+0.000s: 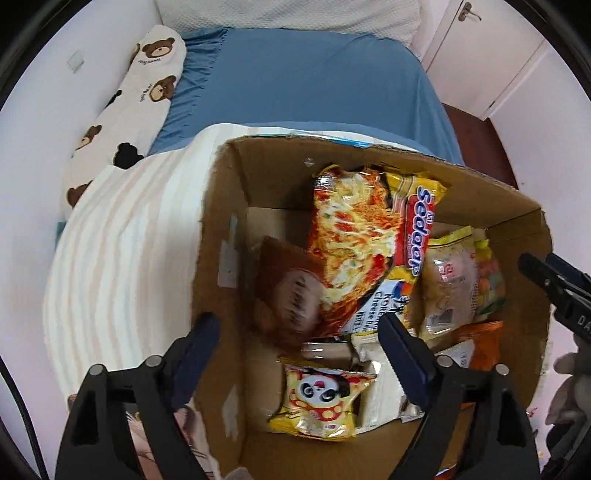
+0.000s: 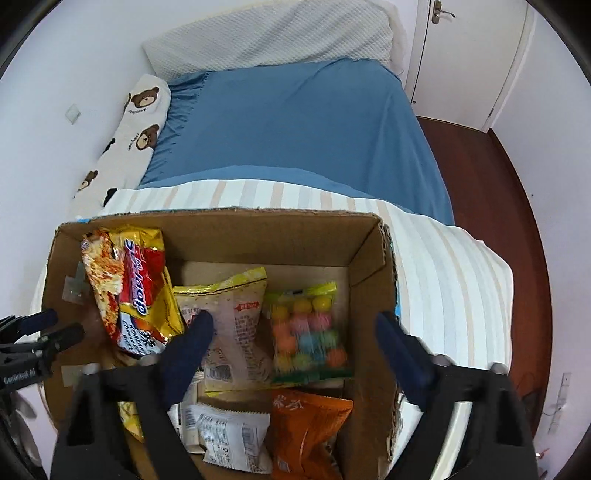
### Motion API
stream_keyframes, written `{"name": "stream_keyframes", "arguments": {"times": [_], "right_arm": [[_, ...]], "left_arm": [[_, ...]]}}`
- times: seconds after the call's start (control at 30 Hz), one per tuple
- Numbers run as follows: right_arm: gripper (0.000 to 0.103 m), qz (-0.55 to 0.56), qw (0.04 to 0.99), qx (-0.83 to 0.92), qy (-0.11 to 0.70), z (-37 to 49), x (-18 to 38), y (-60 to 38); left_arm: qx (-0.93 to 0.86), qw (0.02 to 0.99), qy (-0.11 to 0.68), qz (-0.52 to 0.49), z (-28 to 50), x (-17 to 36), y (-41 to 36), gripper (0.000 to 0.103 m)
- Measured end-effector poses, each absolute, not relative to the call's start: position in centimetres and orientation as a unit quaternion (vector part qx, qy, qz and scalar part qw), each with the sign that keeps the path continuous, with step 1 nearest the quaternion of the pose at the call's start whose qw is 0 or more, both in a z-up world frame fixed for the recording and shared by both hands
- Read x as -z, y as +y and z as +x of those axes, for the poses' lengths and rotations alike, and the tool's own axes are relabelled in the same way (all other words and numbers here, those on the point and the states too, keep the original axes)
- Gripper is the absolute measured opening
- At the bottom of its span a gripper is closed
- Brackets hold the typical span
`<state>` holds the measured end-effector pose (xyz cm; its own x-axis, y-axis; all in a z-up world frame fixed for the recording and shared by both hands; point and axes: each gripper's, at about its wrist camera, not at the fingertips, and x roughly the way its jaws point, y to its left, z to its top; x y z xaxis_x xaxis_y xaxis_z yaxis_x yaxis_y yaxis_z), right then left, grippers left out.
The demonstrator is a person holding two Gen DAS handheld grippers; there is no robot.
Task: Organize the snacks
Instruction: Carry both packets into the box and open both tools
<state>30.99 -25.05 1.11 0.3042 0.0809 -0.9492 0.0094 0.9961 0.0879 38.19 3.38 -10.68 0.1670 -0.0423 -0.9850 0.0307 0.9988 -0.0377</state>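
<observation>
An open cardboard box (image 1: 229, 206) stands on the bed, holding several snack packets. Above its left half my left gripper (image 1: 299, 332) is open, pointing straight down over a blurred brown packet (image 1: 291, 299) that its pads do not touch. A Sedaap noodle pack (image 1: 354, 236) leans beside that packet, and a yellow panda snack (image 1: 321, 395) lies below it. My right gripper (image 2: 295, 332) is open over the box's (image 2: 258, 236) right half. Under it lie a blurred bag of coloured candy balls (image 2: 306, 332), a beige packet (image 2: 236, 325), an orange packet (image 2: 306, 424) and a white packet (image 2: 229, 432).
The box rests on a striped blanket (image 2: 443, 258) spread over a blue sheet (image 2: 295, 129). A bear-print bolster (image 1: 144, 92) lies along the left wall, and a white pillow (image 2: 277, 33) is at the head. A door (image 2: 469, 55) and a dark wood floor (image 2: 517, 184) are on the right.
</observation>
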Motion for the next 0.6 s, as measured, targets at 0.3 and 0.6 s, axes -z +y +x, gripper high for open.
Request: {"name": "stream_keyframes", "arguments": {"times": [0.3,0.6], "right_arm": [[0.096,0.052,0.804,-0.013,0.592,29.5,-1.7,-25.8],[0.096,0.046,0.811,-0.016,0.583,23.6,-2.6,-24.2]], "left_arm": [[0.012,0.774,0.633,0.01,36.7,9.8,2.8,0.09],[0.021,0.8,0.6,0.005,32.2,7.3,2.3,0.09]]}}
